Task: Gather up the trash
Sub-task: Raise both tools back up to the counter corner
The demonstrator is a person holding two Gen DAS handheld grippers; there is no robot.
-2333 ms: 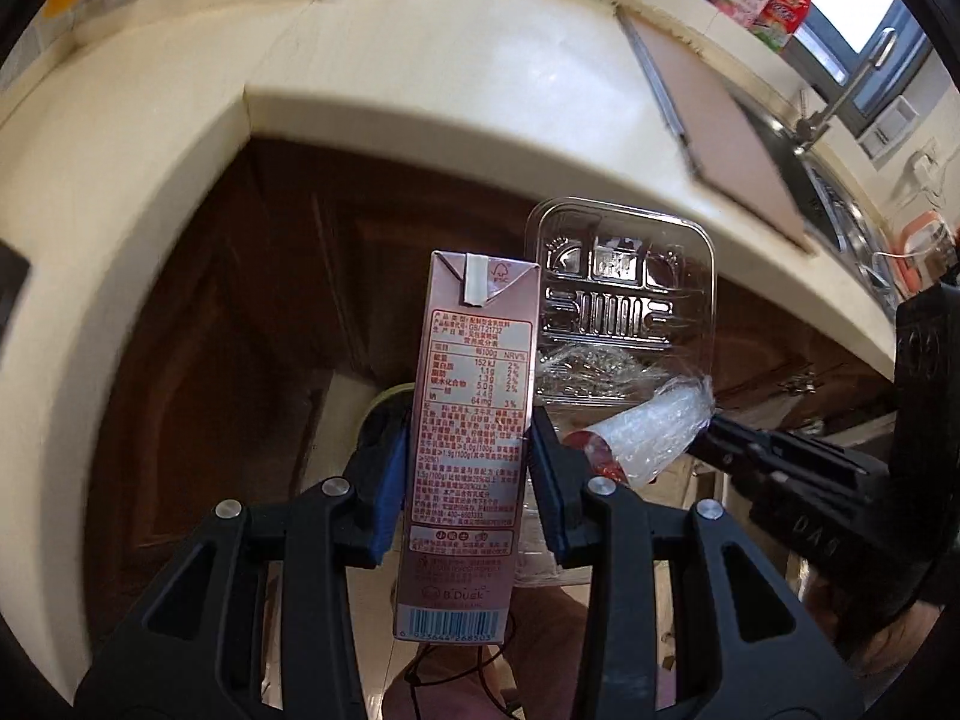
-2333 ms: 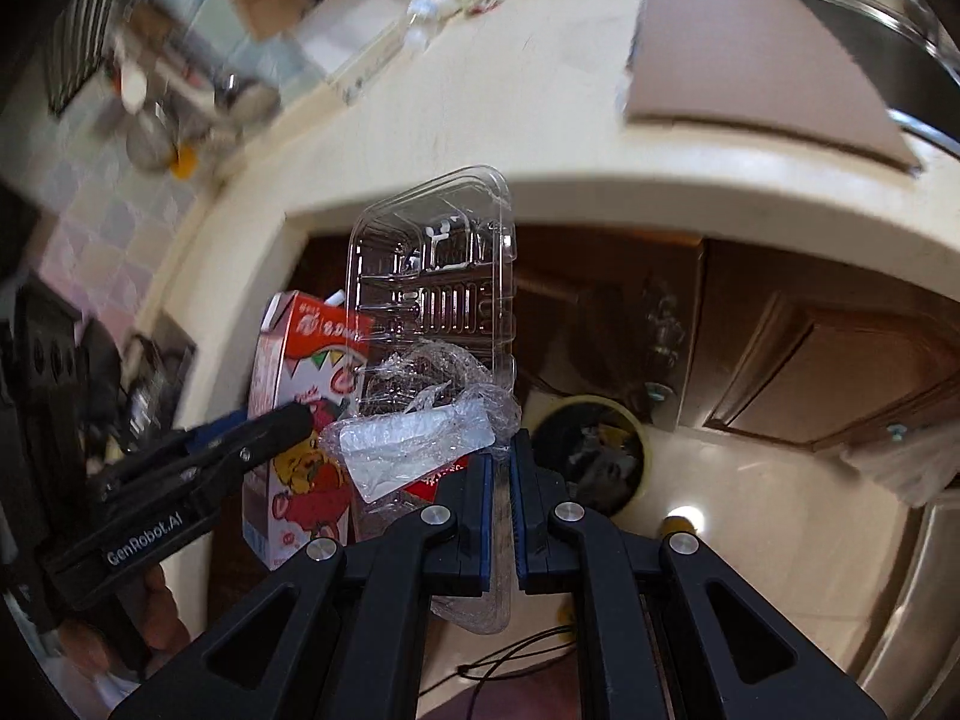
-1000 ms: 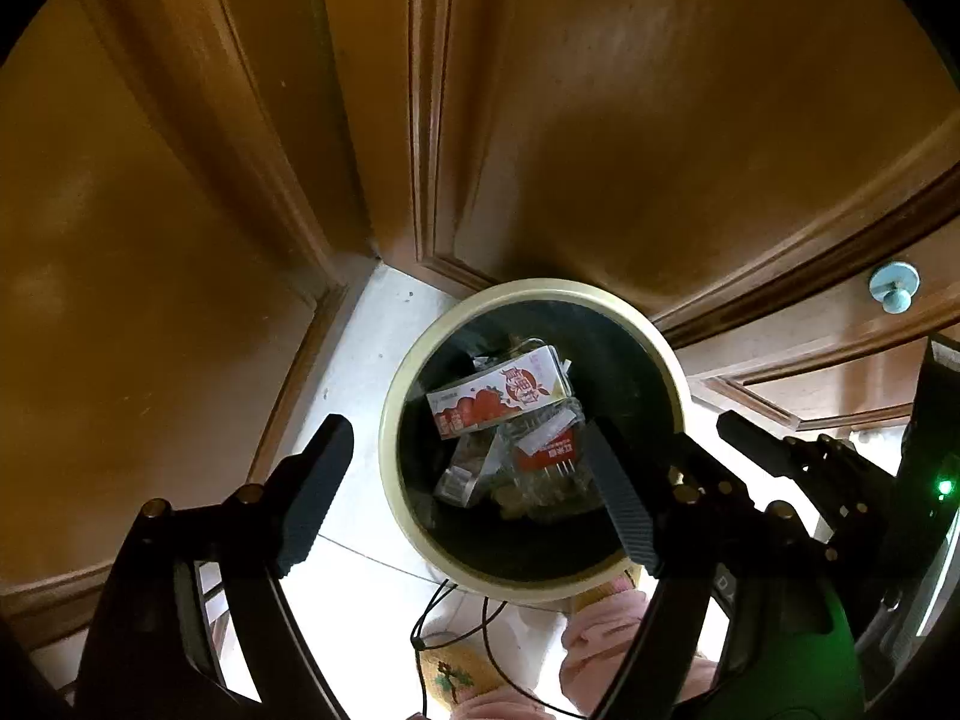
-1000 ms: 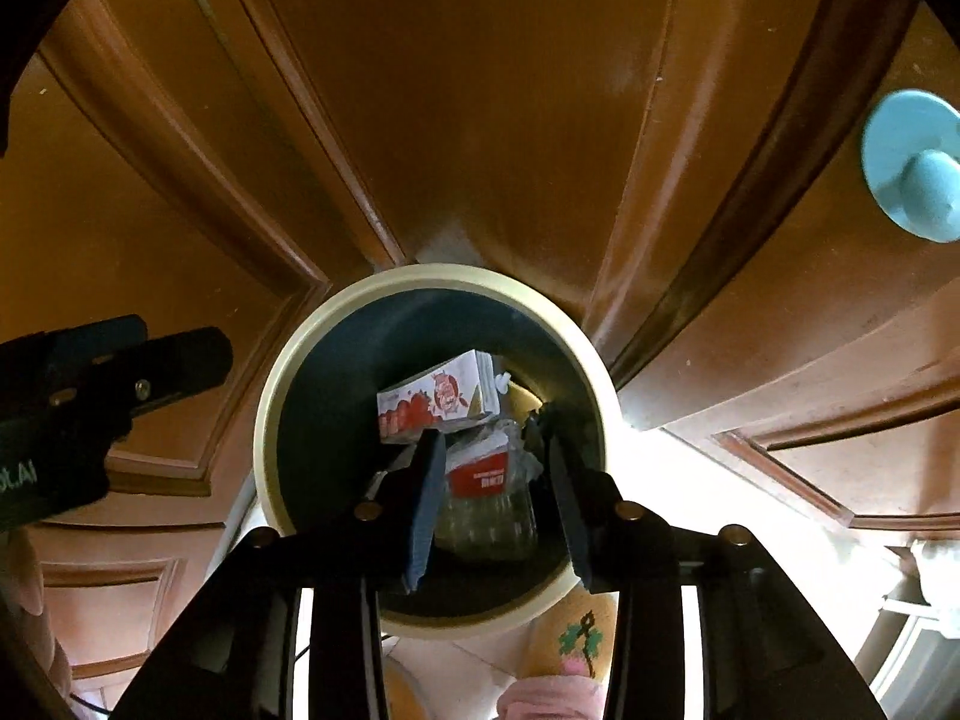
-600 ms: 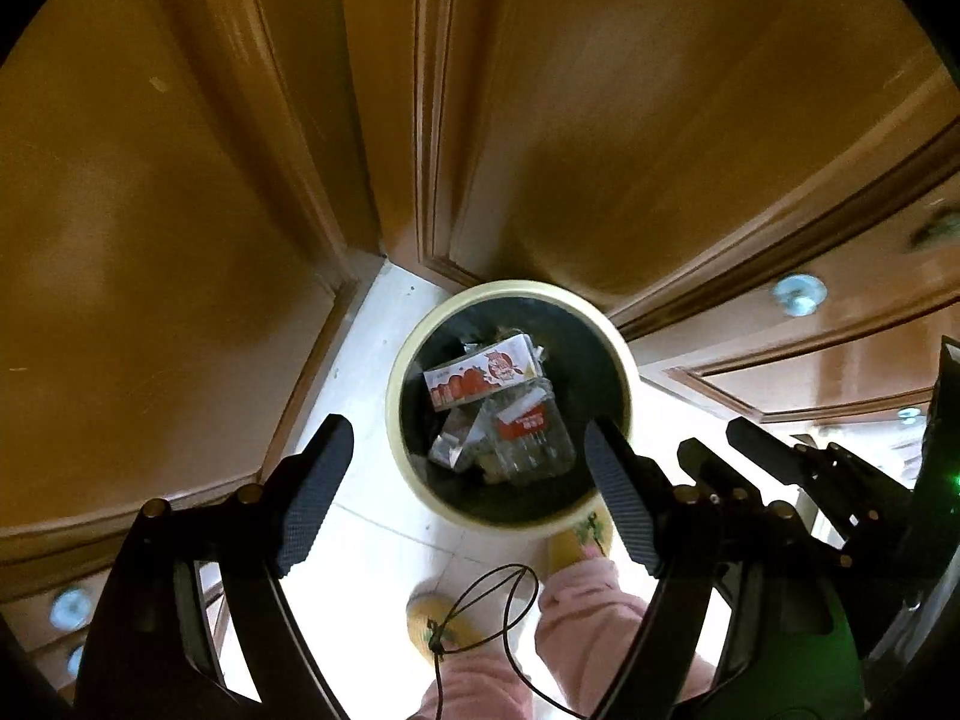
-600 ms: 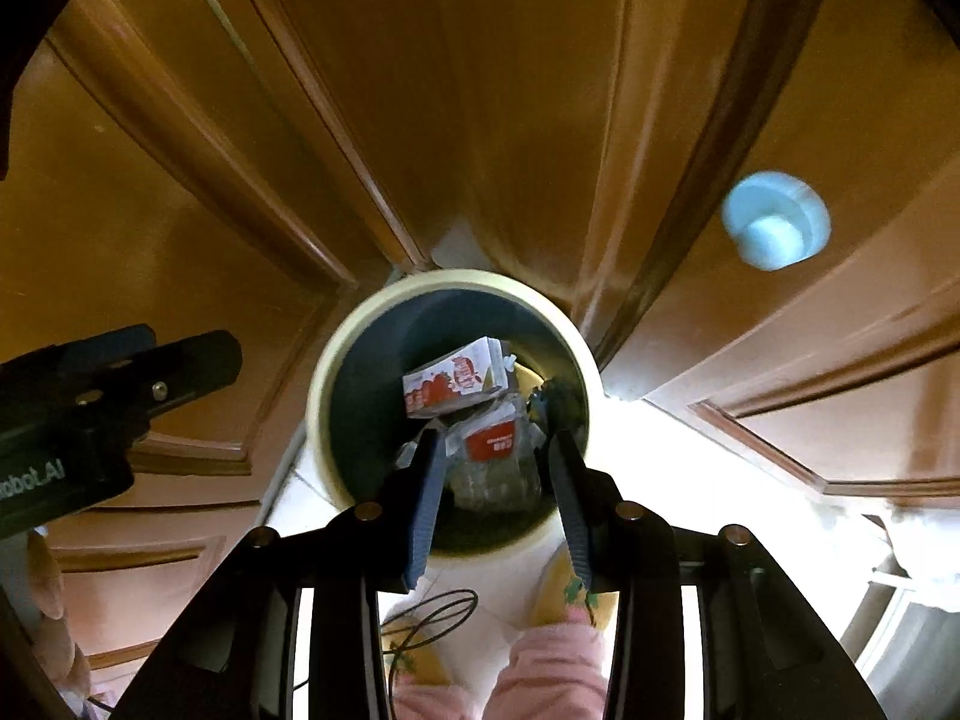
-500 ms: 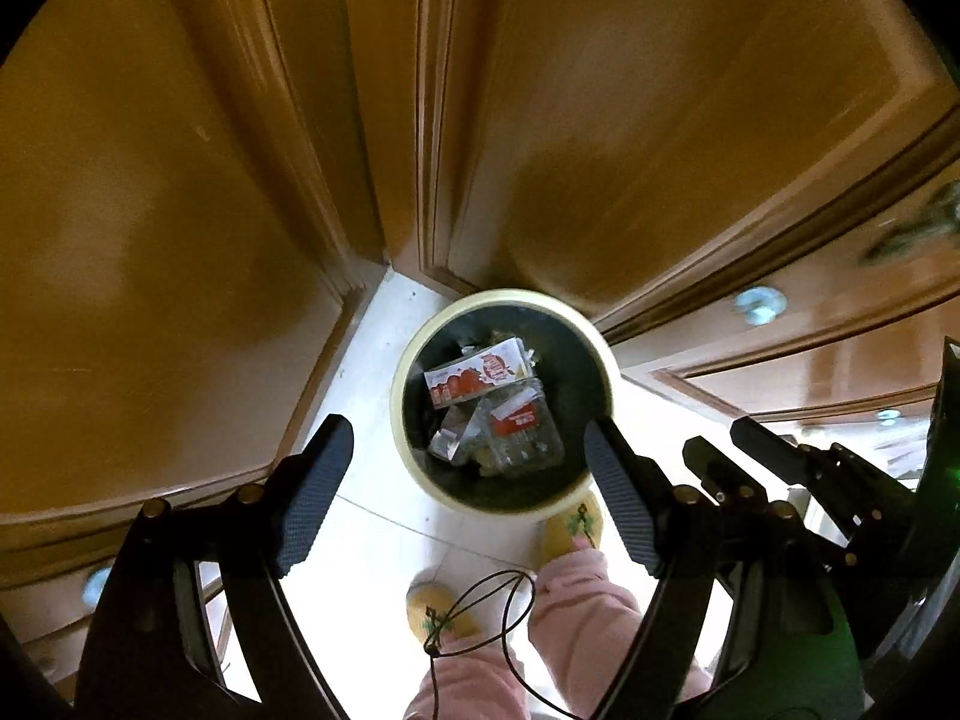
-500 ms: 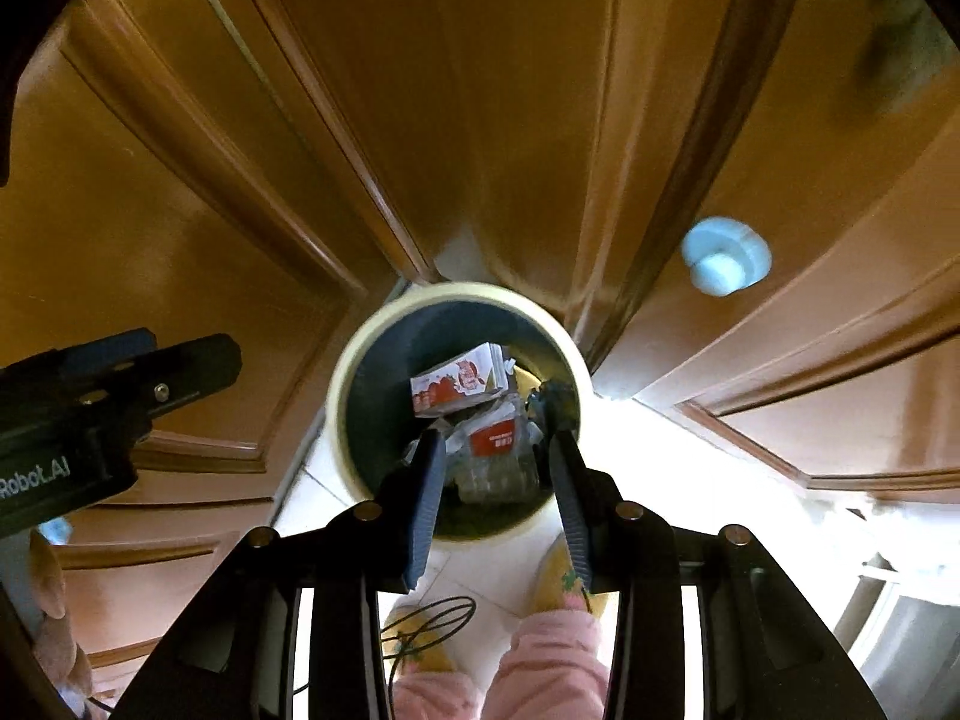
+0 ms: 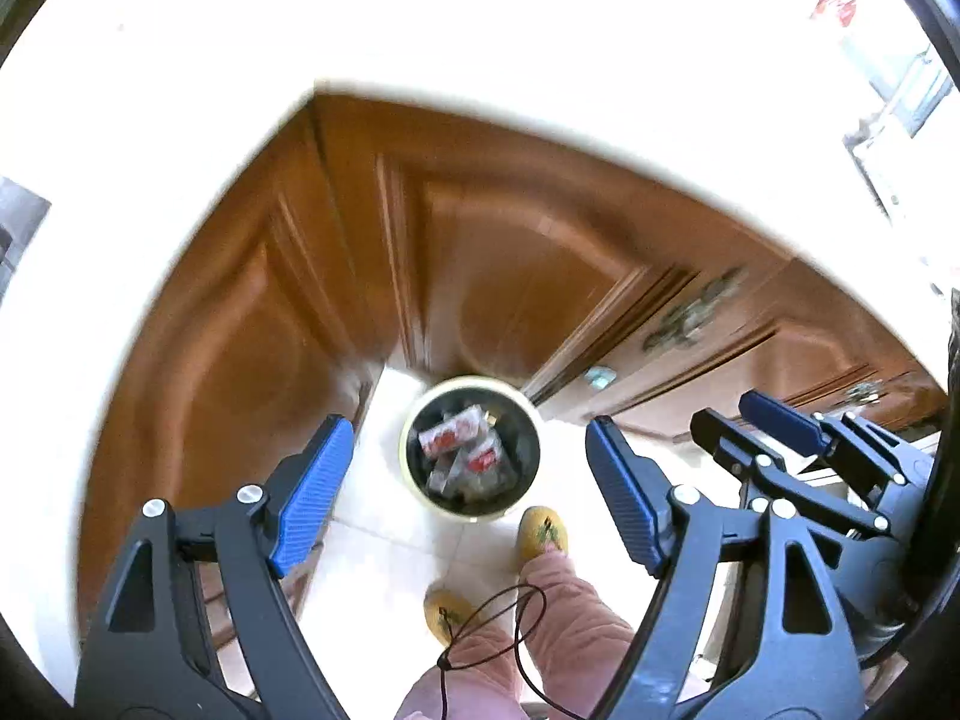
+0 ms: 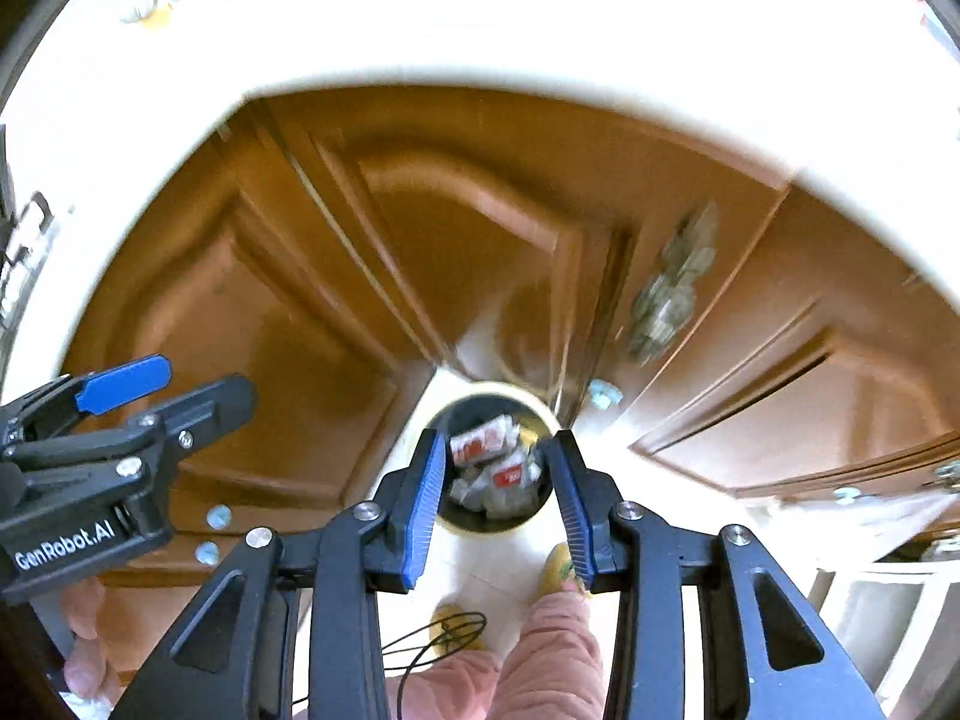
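**Trash in the bin, both tongs empty above it**

We see the trash lying inside the round bin: a red-and-white carton on top, with a clear plastic tray bearing a red label just beside it, and crumpled film around them. In the right wrist view the same heap shows between our fingers, far below them. The bin, cream at the rim and dark inside, stands on a pale tiled floor in the corner where the brown wooden cabinet doors meet.

Just in front of the bin we see two yellow slippers and pink trouser legs, with a thin black cable looping over them.

Our left gripper stands with its blue pads wide apart and nothing between them. Our right gripper stands narrower, its jaws parted with a clear gap, also holding nothing. Each appears at the edge of the other's view.

Above the cabinets runs the pale countertop, washed out by bright light and blurred.
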